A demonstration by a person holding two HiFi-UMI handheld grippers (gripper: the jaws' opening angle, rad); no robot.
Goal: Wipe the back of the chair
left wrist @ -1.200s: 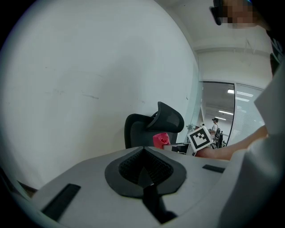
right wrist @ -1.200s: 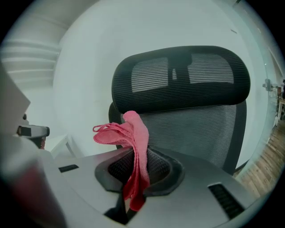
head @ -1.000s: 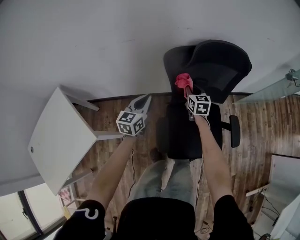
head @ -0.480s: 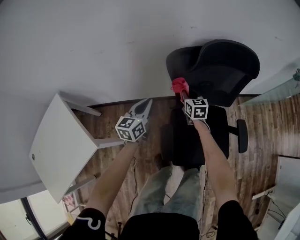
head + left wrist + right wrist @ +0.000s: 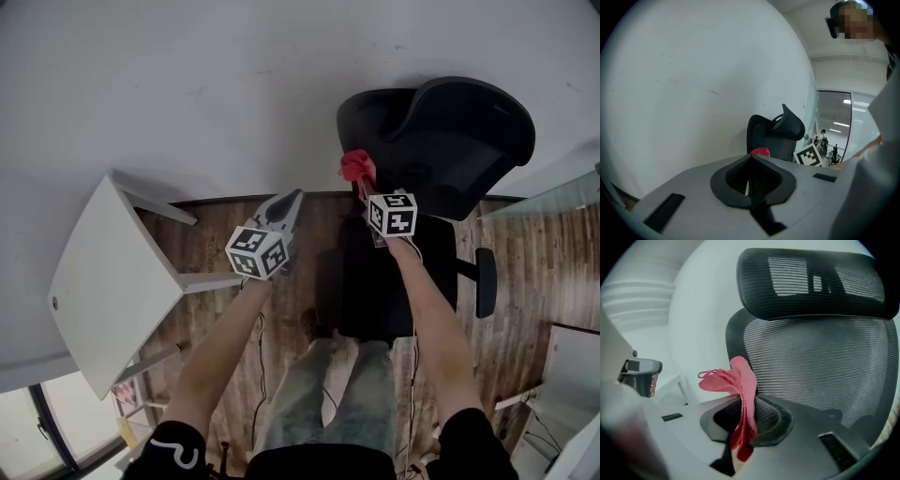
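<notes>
A black mesh office chair [image 5: 441,141] stands against the white wall, its backrest [image 5: 820,366] and headrest [image 5: 811,282] filling the right gripper view. My right gripper [image 5: 361,180] is shut on a folded pink cloth [image 5: 356,166], which sticks up from the jaws [image 5: 740,385] close to the left edge of the backrest. My left gripper [image 5: 289,201] hovers to the left of the chair, shut with nothing in it [image 5: 751,161]. From the left gripper view the chair [image 5: 773,136] and the pink cloth [image 5: 760,151] show beyond the jaws.
A white table [image 5: 108,281] stands at the left, one leg reaching toward my left gripper. The floor is wood planks [image 5: 525,253]. A glass partition [image 5: 553,192] sits to the right of the chair. The chair's armrest [image 5: 486,281] juts out at the right.
The head view has shifted, so the chair sits a little further right and higher in the frame. Both grippers keep their hold and positions relative to the chair.
</notes>
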